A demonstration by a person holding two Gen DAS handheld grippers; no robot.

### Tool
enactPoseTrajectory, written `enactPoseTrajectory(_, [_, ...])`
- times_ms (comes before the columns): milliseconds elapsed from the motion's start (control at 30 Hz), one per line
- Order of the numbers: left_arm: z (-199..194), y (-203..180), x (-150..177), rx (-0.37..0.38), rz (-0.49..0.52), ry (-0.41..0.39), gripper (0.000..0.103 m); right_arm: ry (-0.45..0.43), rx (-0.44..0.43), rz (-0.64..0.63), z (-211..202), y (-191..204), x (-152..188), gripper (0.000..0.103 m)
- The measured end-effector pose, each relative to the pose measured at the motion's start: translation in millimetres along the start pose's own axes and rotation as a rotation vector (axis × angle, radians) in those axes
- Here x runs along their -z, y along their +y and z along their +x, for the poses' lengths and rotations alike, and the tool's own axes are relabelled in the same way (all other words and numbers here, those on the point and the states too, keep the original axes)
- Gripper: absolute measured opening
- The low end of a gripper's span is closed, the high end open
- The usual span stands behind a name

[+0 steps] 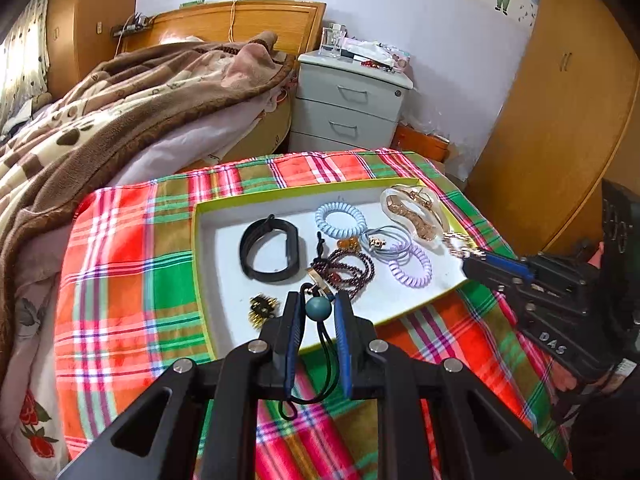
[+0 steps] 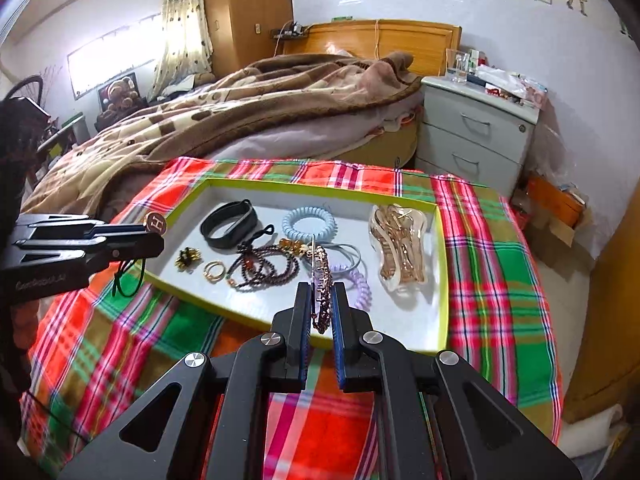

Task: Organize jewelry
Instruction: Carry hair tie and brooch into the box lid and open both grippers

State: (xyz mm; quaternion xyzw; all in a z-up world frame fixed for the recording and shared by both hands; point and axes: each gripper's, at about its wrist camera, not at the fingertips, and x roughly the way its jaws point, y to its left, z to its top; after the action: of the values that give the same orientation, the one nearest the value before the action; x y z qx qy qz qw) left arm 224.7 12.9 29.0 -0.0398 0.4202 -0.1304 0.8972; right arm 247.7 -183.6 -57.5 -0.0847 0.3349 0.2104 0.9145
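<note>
**Operator:** Left wrist view: my left gripper (image 1: 318, 312) has its blue pads drawn narrow around a black cord hair tie (image 1: 326, 354) with a teal bead and a gold disc charm. The cord loop dangles below the pads, over the plaid cloth (image 1: 128, 248), at the near edge of the tray (image 1: 208, 280).

**Listener:** And the other hand?

**Operator:** My right gripper (image 2: 320, 308) is pinched on a rhinestone hair clip (image 2: 322, 280), held edge-on above the near side of the tray, right of centre.

**Listener:** What lies in the tray?

**Operator:** It is a shallow white tray with a lime-green rim. A black wristband (image 1: 270, 254) lies far left. A pale blue coil hair tie (image 1: 340, 220) is far centre. A dark beaded bracelet (image 1: 342, 270) sits in the middle, and a lilac coil tie (image 1: 412, 266) just to its right. A clear claw clip with gold chains (image 1: 416, 212) is at the far right. A small gold-and-black clip (image 1: 262, 310) lies near left.
</note>
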Motion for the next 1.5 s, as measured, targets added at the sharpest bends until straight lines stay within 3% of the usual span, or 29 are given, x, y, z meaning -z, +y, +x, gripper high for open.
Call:
enactPoseTrajectory(533, [54,-8,2,0.034,-0.006,0.103,0.018,0.123,0.012,0.000,42,-19,-1,0.010])
enactPoseTrajectory(933, [60,-3,2,0.030,-0.023,0.108,0.019,0.132,-0.015,0.023,46,-23,-6,0.011])
enactPoseTrajectory(1500, [59,-4,3,0.016,-0.031,0.118,0.034,0.122,-0.060,0.076,42,-24,-4,0.021])
